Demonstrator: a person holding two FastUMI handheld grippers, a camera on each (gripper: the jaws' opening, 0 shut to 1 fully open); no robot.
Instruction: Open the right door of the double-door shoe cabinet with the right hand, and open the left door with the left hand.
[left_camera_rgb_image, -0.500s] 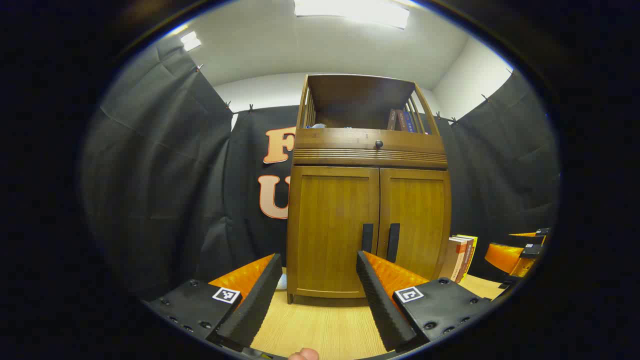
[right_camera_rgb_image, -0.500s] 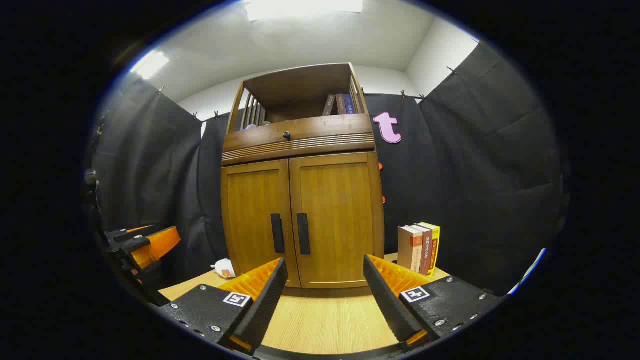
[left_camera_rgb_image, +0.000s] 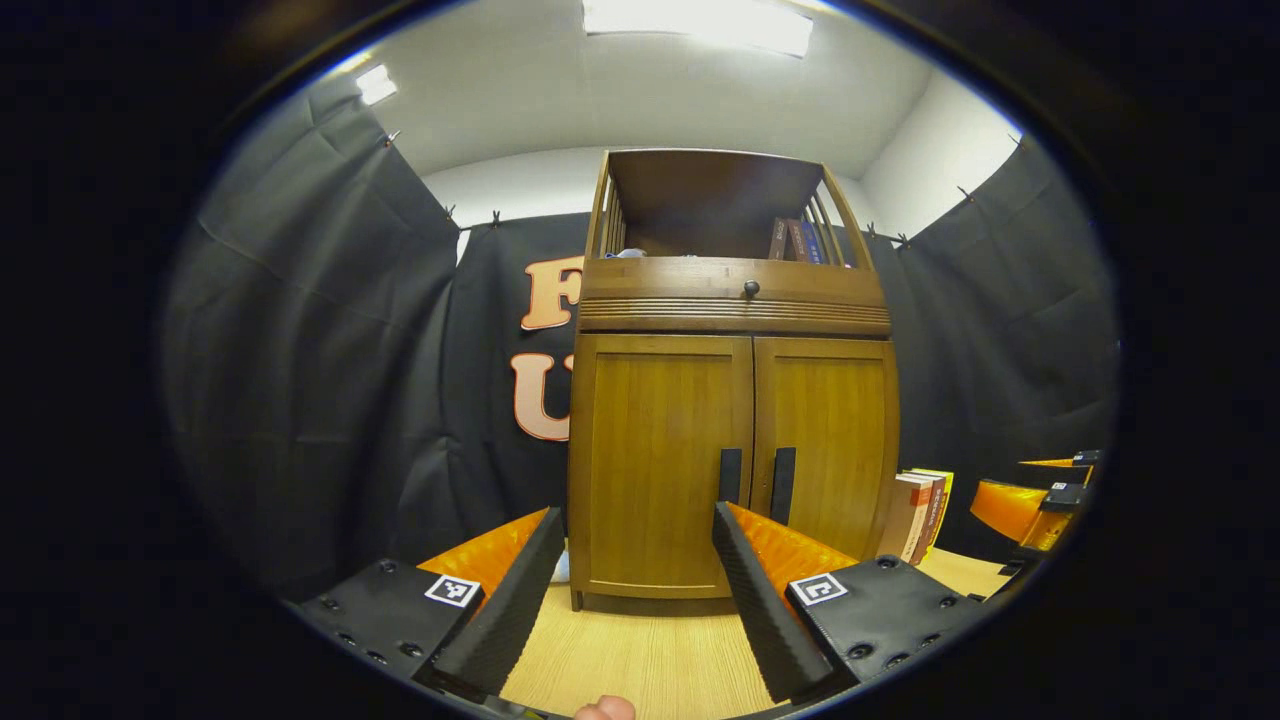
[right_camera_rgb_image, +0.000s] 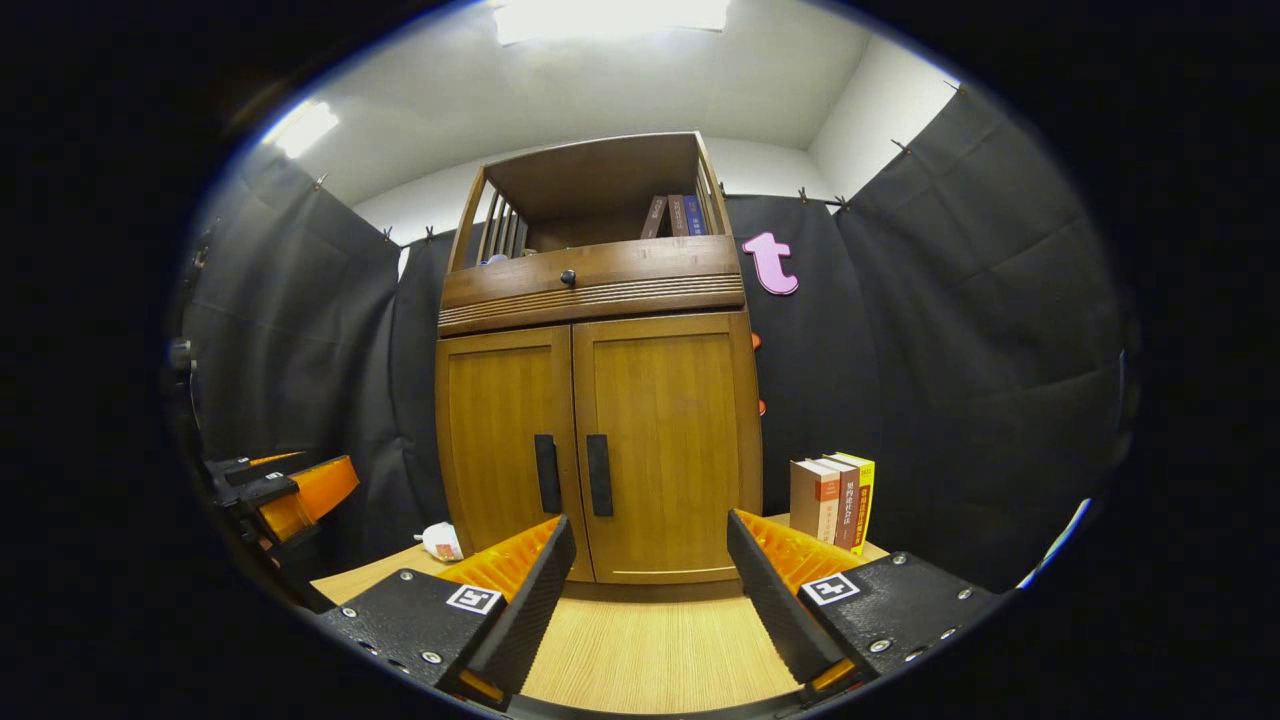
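I see three upright books (right_camera_rgb_image: 832, 500) on the wooden desk (right_camera_rgb_image: 650, 650) and a small white object (right_camera_rgb_image: 441, 542) lying farther left.

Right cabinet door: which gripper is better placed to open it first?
Right. The right gripper is open and faces the wooden cabinet's right door, its black vertical handle just above the gap. The left gripper faces the left door.

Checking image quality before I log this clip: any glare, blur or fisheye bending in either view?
Left gripper view: the ceiling light panel is blown out, and the brown wooden double-door shoe cabinet is sharp though its sides bow. Right gripper view: another ceiling glare patch, cabinet crisp but leaning, dark door handles clear.
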